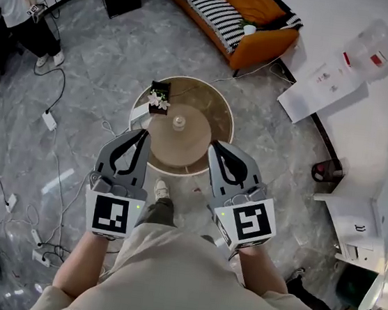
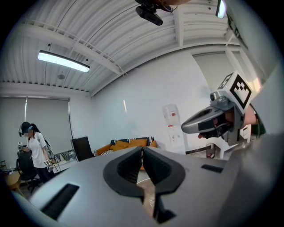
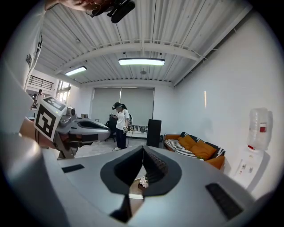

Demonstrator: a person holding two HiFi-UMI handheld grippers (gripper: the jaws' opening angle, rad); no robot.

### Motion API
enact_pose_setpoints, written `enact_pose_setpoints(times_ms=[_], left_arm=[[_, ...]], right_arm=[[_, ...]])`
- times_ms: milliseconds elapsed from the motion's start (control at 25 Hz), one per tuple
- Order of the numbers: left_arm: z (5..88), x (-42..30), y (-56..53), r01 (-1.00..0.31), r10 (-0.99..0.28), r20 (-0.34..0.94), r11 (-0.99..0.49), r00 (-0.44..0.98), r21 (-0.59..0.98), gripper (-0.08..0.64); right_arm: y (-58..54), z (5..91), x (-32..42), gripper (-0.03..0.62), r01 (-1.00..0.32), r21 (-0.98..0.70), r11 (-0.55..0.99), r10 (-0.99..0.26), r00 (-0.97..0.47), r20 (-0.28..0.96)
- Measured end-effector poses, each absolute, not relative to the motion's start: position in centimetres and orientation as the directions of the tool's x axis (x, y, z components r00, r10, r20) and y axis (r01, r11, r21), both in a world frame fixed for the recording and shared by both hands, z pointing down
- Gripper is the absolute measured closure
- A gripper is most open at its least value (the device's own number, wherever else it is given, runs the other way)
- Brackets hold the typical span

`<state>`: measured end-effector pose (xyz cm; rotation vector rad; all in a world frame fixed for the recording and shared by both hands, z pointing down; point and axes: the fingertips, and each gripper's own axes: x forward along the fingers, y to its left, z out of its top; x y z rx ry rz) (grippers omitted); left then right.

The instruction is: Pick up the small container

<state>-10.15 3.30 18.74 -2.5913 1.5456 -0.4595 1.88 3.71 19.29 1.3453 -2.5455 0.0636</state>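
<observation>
The grey left tool [image 1: 142, 133] and grey right tool [image 1: 213, 146] are held shut, empty, before a round beige worktop [image 1: 209, 121] bearing a small pale container [image 1: 178, 122], on grey marble floor [image 1: 108, 56].

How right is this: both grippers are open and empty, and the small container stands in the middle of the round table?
No: the left gripper and the right gripper are shut, as each gripper view shows. They are empty, and the small container stands in the middle of the round table.
</observation>
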Motion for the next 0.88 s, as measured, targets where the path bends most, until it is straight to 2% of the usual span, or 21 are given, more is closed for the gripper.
enact_pose_setpoints(times_ms=[640, 880], left_arm=[[20.1, -14.1, -8.5, -0.828, -0.847, 0.229, -0.523, 0.480, -0.199, 0.554], [20.1, -13.4, -10.6, -0.840, -0.854, 0.247, -0.507, 0.458, -0.194, 0.554]], right_arm=[[-9.1, 19.1, -0.8, 0.597, -0.850, 0.083, 0.520, -0.833, -0.483, 0.268], [-11.5, 18.7, -0.9, 0.597, -0.819, 0.032, 0.573, -0.800, -0.550, 0.238]])
